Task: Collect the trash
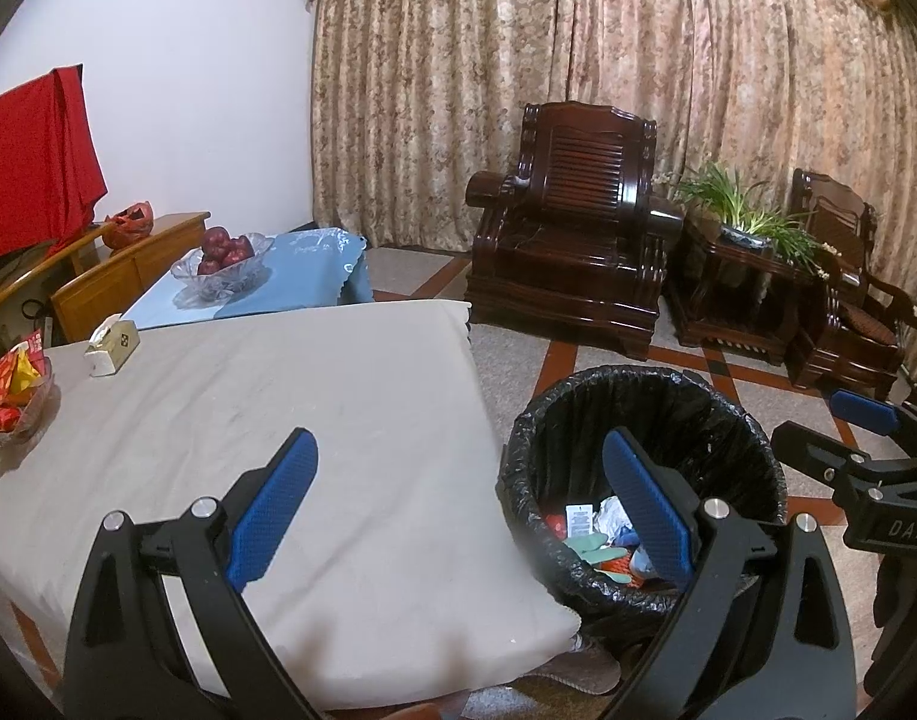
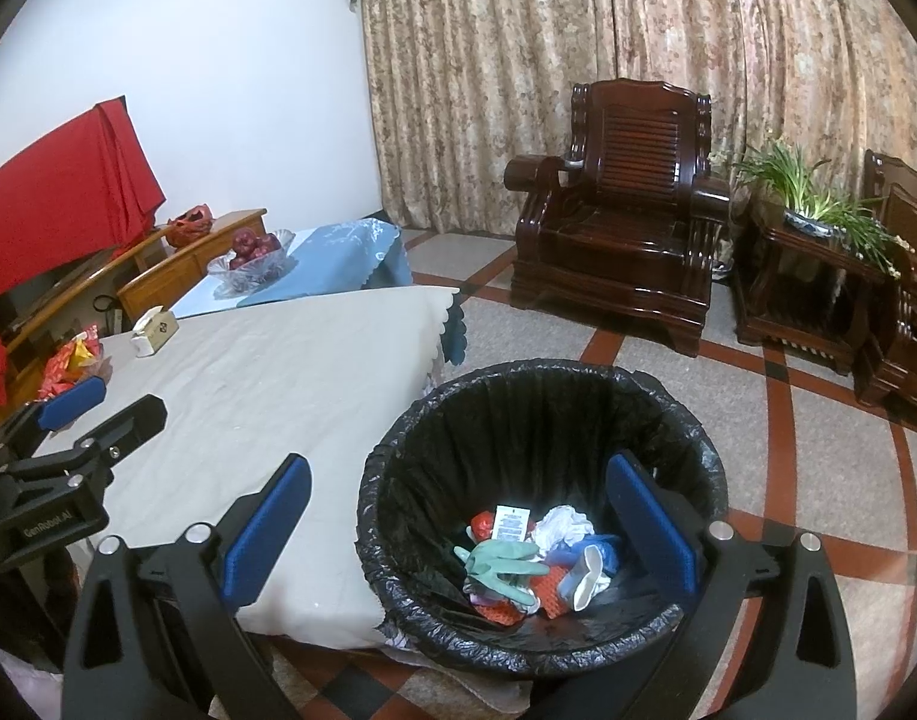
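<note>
two grippers spread wide, left gripper (image 1: 458,510), right gripper (image 2: 458,528), over lined bin (image 2: 536,414), beside cloth-covered table (image 2: 266,372)

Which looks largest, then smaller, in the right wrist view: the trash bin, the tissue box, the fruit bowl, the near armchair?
1. Trash bin, though it is nearest to the camera.
2. Near armchair.
3. Fruit bowl.
4. Tissue box.
</note>
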Demonstrator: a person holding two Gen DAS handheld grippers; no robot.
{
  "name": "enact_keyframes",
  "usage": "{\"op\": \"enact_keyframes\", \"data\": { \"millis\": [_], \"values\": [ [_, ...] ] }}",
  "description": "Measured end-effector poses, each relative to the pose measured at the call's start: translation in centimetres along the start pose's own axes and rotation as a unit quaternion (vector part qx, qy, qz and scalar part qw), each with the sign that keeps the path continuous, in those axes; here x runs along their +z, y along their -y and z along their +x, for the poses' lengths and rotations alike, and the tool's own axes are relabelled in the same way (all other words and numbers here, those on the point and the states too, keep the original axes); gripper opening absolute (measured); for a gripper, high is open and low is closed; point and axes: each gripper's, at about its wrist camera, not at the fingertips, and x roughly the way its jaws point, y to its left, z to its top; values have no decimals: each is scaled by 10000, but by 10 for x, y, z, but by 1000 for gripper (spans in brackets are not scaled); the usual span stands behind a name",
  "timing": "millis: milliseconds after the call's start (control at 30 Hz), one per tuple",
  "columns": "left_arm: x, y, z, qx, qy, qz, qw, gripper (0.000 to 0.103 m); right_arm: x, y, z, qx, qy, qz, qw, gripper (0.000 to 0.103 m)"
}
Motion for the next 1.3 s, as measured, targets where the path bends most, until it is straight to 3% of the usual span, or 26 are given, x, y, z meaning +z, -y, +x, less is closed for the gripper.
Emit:
{"op": "enact_keyframes", "data": {
  "millis": [1300],
  "values": [
    [2, 0, -1, 2, -20, 6, 10000, 94, -2, 1, 2, -7, -34, -7, 10000, 97]
  ]
}}
